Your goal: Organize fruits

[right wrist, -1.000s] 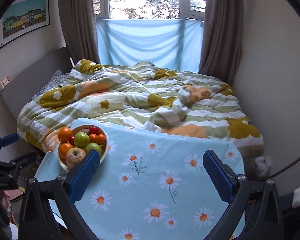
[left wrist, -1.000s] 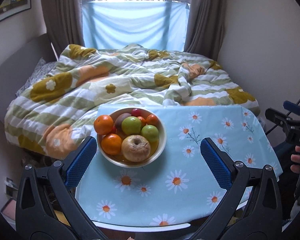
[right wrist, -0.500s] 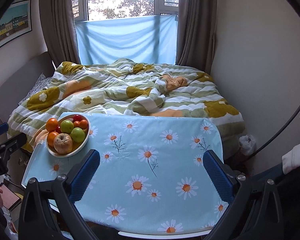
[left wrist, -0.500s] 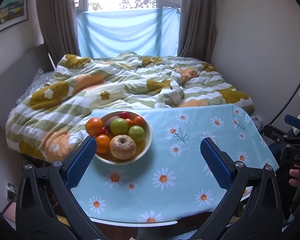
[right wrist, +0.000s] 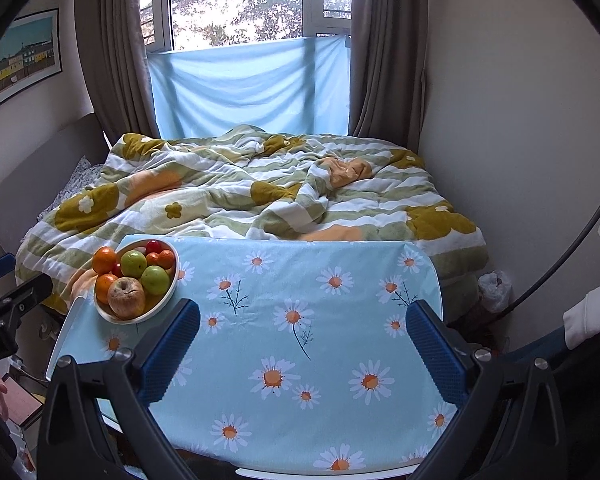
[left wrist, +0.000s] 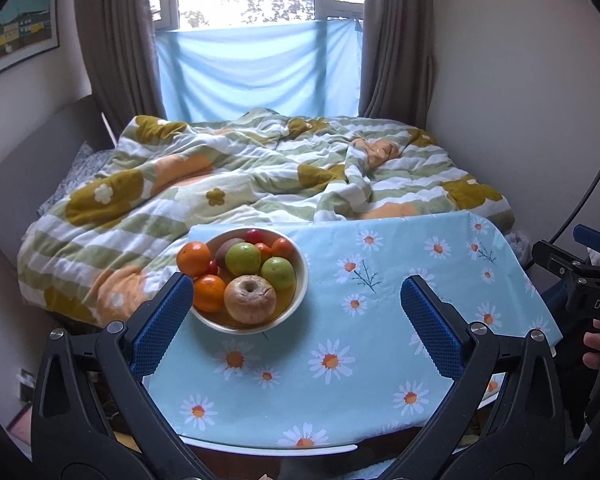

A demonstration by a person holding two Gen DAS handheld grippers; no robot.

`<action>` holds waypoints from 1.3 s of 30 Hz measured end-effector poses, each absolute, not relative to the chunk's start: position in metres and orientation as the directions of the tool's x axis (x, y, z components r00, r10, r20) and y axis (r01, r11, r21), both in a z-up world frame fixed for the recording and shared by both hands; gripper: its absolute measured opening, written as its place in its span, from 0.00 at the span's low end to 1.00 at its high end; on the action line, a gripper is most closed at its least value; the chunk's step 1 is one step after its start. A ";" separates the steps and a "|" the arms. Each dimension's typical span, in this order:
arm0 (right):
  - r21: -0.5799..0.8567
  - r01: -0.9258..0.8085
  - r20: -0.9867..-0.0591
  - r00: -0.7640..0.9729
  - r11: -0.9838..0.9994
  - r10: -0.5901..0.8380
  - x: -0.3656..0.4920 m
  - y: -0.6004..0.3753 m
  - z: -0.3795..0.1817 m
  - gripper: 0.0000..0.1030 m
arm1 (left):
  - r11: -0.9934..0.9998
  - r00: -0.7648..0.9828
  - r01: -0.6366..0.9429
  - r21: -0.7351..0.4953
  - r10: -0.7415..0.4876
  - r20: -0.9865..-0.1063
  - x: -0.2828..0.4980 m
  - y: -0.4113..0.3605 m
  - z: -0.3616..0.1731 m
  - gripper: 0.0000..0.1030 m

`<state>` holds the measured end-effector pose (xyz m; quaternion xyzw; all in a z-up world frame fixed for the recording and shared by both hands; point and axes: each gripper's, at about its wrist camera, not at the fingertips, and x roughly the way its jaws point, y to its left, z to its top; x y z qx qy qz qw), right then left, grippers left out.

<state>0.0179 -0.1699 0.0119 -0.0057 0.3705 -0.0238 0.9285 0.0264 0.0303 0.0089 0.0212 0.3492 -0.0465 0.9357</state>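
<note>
A cream bowl [left wrist: 300,288] full of fruit stands at the table's far left corner. It holds a wrinkled brown apple [left wrist: 250,298], two green apples [left wrist: 243,258], several oranges [left wrist: 193,258] and small red fruits. The bowl also shows in the right wrist view [right wrist: 168,296]. My left gripper [left wrist: 296,316] is open and empty, held back above the table's near edge, with the bowl between its fingers in view. My right gripper [right wrist: 302,344] is open and empty above the table's middle, to the right of the bowl.
The small table wears a light blue daisy cloth [left wrist: 380,320]. Behind it lies a bed with a rumpled green and orange flowered quilt [left wrist: 260,184]. A window with brown curtains and a blue cloth [left wrist: 260,68] is at the back. A wall stands on the right.
Both grippers have drawn back and tilted up from the table, so the bowl looks smaller and more of the window shows. Both stay open.
</note>
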 end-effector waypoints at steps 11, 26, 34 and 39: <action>-0.024 0.042 -0.684 0.728 0.999 -0.047 0.019 -0.171 0.014 1.00 | 0.995 0.753 0.102 0.005 -0.073 -0.654 0.027 0.030 0.009 1.00; -0.019 0.039 -0.685 0.727 0.999 -0.041 0.021 -0.169 0.016 0.99 | 0.995 0.754 0.102 0.002 -0.076 -0.652 0.026 0.029 0.010 1.00; -0.019 0.039 -0.684 0.728 0.999 -0.041 0.021 -0.169 0.016 1.00 | 0.994 0.756 0.105 0.007 -0.075 -0.651 0.027 0.026 0.012 1.00; -0.020 0.039 -0.685 0.728 0.999 -0.042 0.021 -0.169 0.016 1.00 | 0.994 0.757 0.111 -0.014 -0.093 -0.647 0.026 0.026 0.012 1.00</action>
